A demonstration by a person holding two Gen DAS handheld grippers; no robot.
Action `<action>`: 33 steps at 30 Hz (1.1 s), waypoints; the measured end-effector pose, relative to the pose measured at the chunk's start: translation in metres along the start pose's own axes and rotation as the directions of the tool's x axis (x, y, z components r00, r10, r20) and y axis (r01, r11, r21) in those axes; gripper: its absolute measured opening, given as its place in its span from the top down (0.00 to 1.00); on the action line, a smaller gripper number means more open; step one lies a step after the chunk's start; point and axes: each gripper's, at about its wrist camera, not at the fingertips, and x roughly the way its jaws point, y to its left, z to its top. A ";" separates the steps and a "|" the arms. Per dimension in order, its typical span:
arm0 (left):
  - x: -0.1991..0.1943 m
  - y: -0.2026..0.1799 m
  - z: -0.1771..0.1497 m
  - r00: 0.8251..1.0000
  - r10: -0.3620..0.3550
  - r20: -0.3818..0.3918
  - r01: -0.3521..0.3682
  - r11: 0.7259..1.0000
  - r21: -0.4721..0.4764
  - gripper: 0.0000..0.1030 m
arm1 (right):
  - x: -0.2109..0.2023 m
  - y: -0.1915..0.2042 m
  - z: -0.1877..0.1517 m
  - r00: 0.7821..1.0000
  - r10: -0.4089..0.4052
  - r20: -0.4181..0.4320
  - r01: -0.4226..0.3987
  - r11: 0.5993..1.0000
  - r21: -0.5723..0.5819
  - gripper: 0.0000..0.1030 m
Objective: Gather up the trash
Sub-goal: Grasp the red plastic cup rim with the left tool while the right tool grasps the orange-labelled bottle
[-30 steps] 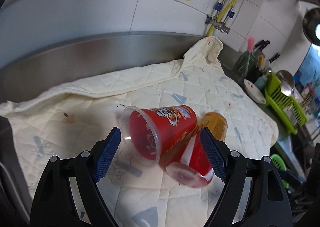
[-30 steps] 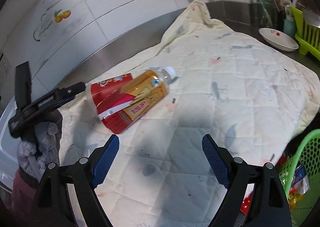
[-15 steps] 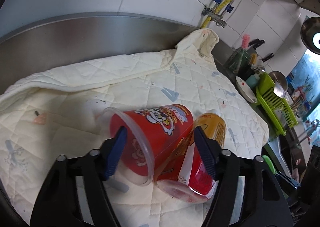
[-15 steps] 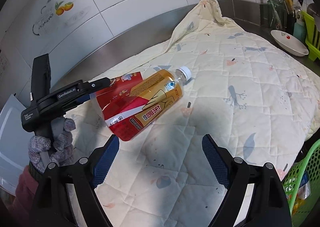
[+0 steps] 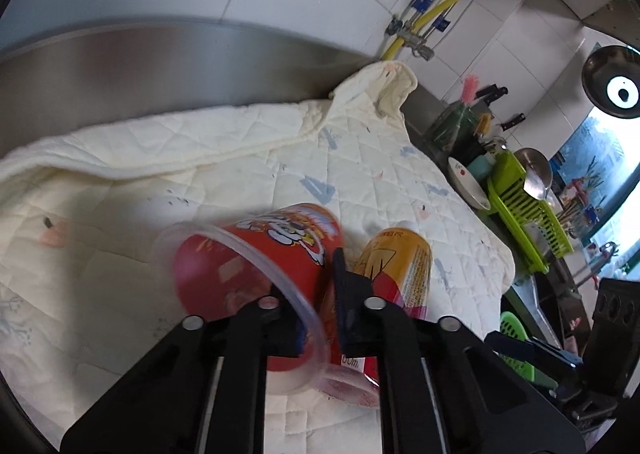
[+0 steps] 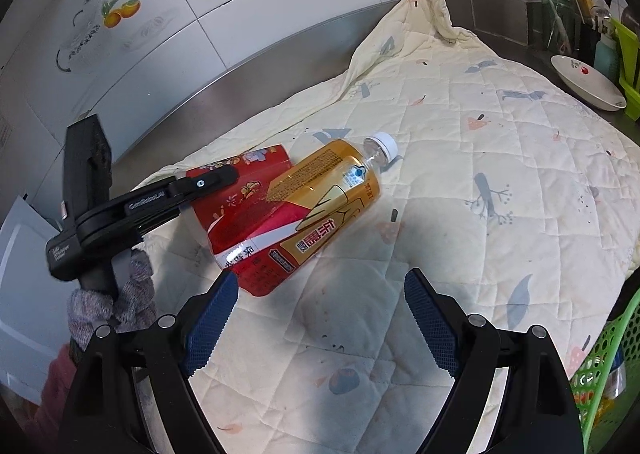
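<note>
Closing left tongs [image 5: 320, 294] pinching red cup [image 5: 256, 254] rim | right tongs [image 6: 320, 318] released | bottle [image 6: 320, 206] reads 东鹏

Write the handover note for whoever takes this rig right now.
Left gripper: jaws closing on the wall of the red printed plastic cup, one pad inside it.
Right gripper: open, empty, above the quilted cream cloth.
Amber plastic bottle with white cap lies against the cup.
Green mesh basket at the right edge.
Done: cup gripped.
Left: bin cup, then bottle.
</note>
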 end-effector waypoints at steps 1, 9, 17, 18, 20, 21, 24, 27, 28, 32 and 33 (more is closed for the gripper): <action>-0.003 0.000 0.000 1.000 0.009 0.006 -0.009 1.000 0.004 0.94 | 0.001 0.001 0.002 1.000 0.005 -0.002 -0.005 1.000 0.005 0.20; -0.025 0.006 -0.002 0.998 0.040 0.055 -0.041 0.999 0.009 0.96 | 0.023 0.000 0.027 0.998 0.063 -0.029 -0.058 0.987 0.151 0.19; -0.038 0.008 -0.006 0.996 0.043 0.077 -0.045 0.999 0.020 0.96 | 0.062 -0.008 0.047 0.991 0.103 -0.084 -0.072 0.948 0.311 0.19; -0.039 0.008 -0.007 0.996 0.043 0.079 -0.044 0.999 0.020 0.96 | 0.066 -0.009 0.048 0.990 0.112 -0.089 -0.077 0.941 0.331 0.19; -0.042 0.008 -0.007 0.995 0.044 0.090 -0.046 0.999 0.024 0.96 | 0.076 -0.010 0.049 0.986 0.134 -0.101 -0.088 0.926 0.366 0.19; -0.043 0.008 -0.008 0.995 0.043 0.092 -0.046 0.999 0.025 0.96 | 0.081 -0.011 0.050 0.984 0.142 -0.105 -0.091 0.917 0.388 0.19; -0.046 0.009 -0.008 0.994 0.044 0.097 -0.047 0.999 0.026 0.96 | 0.091 -0.012 0.051 0.983 0.146 -0.112 -0.087 0.904 0.419 0.19; -0.046 0.009 -0.010 0.994 0.052 0.097 -0.054 0.998 0.025 0.96 | 0.103 -0.013 0.050 0.979 0.164 -0.124 -0.091 0.886 0.454 0.19; -0.045 0.010 -0.010 0.994 0.048 0.094 -0.050 0.998 0.022 0.96 | 0.105 -0.014 0.048 0.977 0.172 -0.128 -0.093 0.879 0.467 0.19; -0.045 0.011 -0.011 0.995 0.049 0.091 -0.051 0.998 0.023 0.96 | 0.114 -0.021 0.045 0.974 0.190 -0.123 -0.103 0.856 0.506 0.19; -0.045 0.010 -0.011 0.995 0.049 0.092 -0.052 0.998 0.027 0.96 | 0.114 -0.021 0.045 0.974 0.193 -0.118 -0.108 0.856 0.505 0.19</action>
